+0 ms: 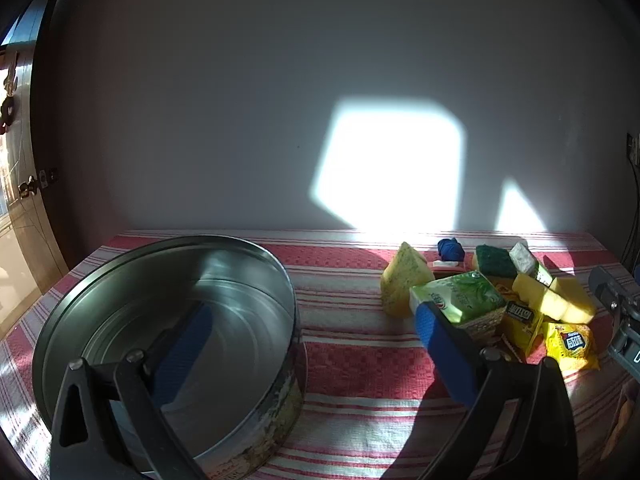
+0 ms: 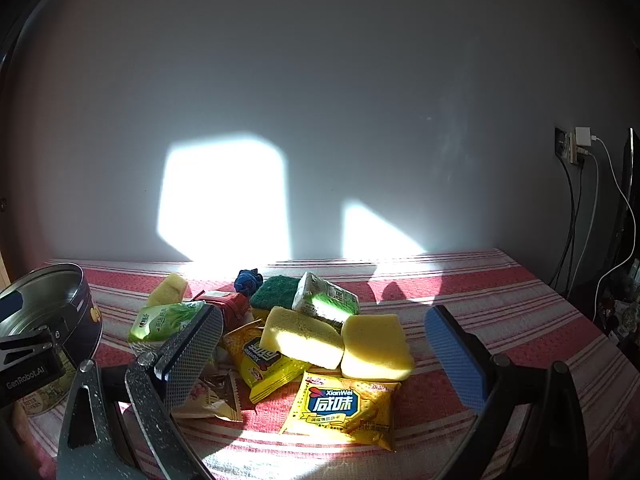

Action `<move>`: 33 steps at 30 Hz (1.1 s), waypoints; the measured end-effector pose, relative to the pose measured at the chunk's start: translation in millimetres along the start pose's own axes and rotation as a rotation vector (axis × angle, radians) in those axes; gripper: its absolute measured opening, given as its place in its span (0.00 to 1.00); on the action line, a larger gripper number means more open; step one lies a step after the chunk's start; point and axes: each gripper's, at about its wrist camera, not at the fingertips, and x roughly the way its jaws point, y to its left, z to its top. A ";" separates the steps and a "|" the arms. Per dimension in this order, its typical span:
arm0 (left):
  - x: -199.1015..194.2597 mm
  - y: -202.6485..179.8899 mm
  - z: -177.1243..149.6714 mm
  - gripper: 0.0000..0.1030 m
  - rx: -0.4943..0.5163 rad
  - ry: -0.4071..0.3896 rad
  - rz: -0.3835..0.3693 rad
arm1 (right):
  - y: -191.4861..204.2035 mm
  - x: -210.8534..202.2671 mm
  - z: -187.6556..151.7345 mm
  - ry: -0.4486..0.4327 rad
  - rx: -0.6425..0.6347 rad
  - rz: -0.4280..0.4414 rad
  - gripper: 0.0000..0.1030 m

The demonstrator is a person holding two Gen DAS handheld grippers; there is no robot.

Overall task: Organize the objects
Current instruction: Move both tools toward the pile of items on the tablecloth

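Metal tin [image 1: 168,320]: a round, open tin is seen on the left part of the striped cloth [image 1: 360,360], its inside bare and its rim unobstructed.
Pile: sponges, snack packets and small cartons are heaped to the right of the tin, well apart from it.
Yellow sponges [image 2: 340,340]: two are laid side by side at the pile's front.
Yellow snack packet [image 2: 344,412]: it is laid flat, nearest the right gripper.
Green carton [image 1: 460,300]: it is seen at the pile's left edge.
Left gripper [image 1: 312,344]: jaws are spread wide, nothing held; one finger is over the tin.
Right gripper [image 2: 324,352]: jaws are spread wide, empty, framing the pile.
Open room: bare cloth is left between tin and pile, and to the pile's right.
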 end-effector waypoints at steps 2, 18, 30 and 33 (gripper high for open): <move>0.1 -1.0 1.1 1.00 -0.001 0.002 -0.001 | -7.2 1.1 -1.0 0.018 0.008 0.009 0.99; -1.1 -39.4 -6.1 1.00 0.064 0.073 -0.042 | -56.0 21.2 -4.8 0.206 0.032 0.041 0.99; 4.6 -72.0 -10.1 1.00 0.132 0.162 -0.049 | -37.2 44.1 -16.4 0.384 -0.033 0.101 0.99; 6.4 -72.7 -10.0 1.00 0.124 0.177 -0.049 | -37.1 47.0 -18.3 0.408 -0.017 0.115 0.99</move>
